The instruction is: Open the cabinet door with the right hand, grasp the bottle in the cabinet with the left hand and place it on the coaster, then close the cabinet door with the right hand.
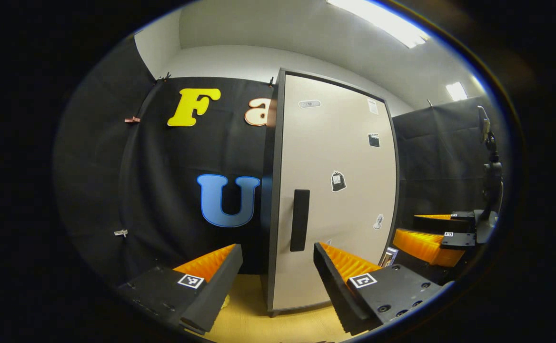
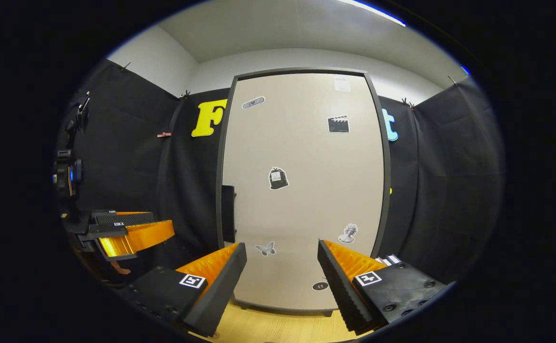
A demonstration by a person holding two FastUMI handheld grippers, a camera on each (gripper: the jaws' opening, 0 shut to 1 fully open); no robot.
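The cabinet door is shut, a pale panel in a dark frame dotted with small stickers, standing on the light wooden tabletop; its dark vertical handle sits on the door's left edge as both cameras see it, at about mid-height in the left gripper view and as a narrow dark strip in the right gripper view. The bottle and the coaster cannot be placed from here: the bottle is presumably behind the closed door, and I cannot pick out a coaster on the wood that shows. The right gripper faces the door square on, its fingers spread wide with nothing between them, short of the panel and to the right of the handle. The left gripper hangs to the side, also spread and empty, looking at the door from an angle with the handle between its fingers in the picture but clearly apart from it. So the task seems to be at its first step, the door not yet opened. The next move, as I judge it, asks the right gripper to shift left toward the handle, close on it or hook behind its edge, and pull the door outward, while the left one keeps out of the swing.
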